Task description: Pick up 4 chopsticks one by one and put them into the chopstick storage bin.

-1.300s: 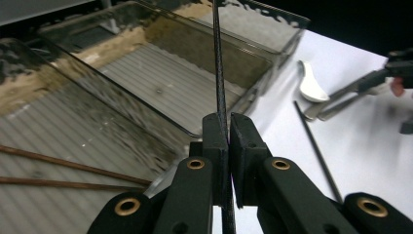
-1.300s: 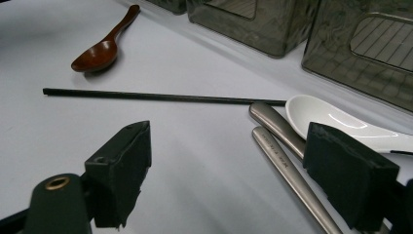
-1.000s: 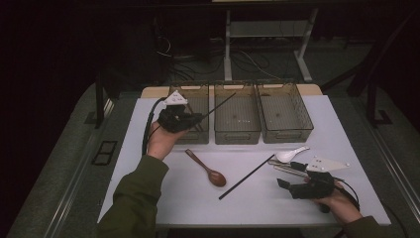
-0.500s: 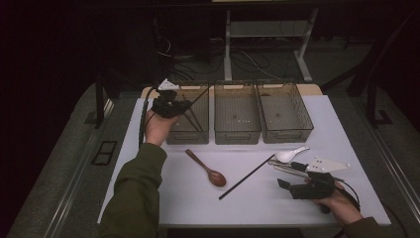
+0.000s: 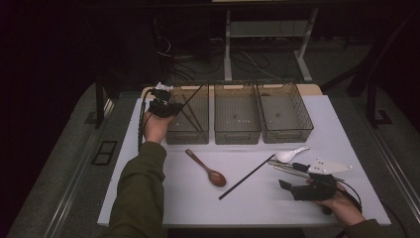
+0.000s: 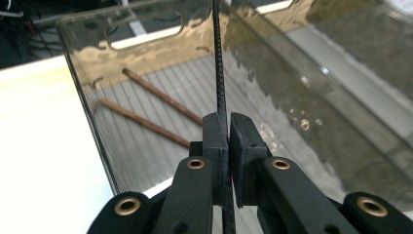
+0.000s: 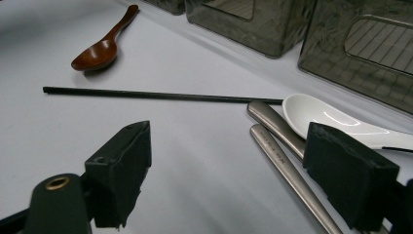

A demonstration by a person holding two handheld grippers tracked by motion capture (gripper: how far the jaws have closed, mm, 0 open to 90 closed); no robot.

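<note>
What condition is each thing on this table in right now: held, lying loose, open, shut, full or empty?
left gripper: shut on a black chopstick, over the left bin.
right gripper: open, holding nothing.
left bin: holds two brown chopsticks.
middle bin: looks empty.
right bin: looks empty.
second black chopstick: lying loose.
wooden spoon: lying loose.
white spoon: lying loose.
metal chopsticks: lying loose.
</note>
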